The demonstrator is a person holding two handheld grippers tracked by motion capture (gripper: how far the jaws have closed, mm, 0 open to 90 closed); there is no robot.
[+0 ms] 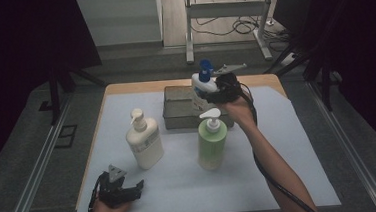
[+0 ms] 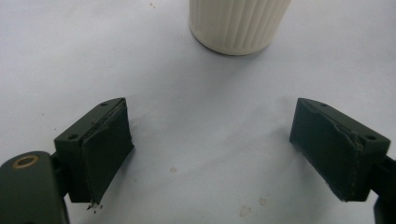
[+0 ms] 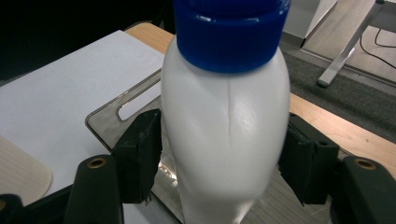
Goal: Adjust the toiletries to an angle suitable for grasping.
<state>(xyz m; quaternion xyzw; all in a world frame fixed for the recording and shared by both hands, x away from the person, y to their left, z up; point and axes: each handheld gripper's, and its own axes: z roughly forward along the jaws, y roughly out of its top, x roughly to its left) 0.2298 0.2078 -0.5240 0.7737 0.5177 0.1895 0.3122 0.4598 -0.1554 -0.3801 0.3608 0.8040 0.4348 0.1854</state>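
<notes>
Your right gripper (image 3: 224,158) clamps the blue-capped bottle (image 3: 226,135) above the tray (image 1: 176,112); your left gripper (image 2: 212,149), jaws apart, rests well short of the tray.

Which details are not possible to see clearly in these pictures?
- White bottle with blue cap: in the right gripper view the picture's edges cut off its pump top and base. Whether the right hand-held gripper presses it or stands just clear is uncertain.
- Cream bottle: the top edge of the left gripper view cuts off everything above its base.
- Grey tray: in the high view the bottles hide part of it.
- Bottle labels: too small.
</notes>
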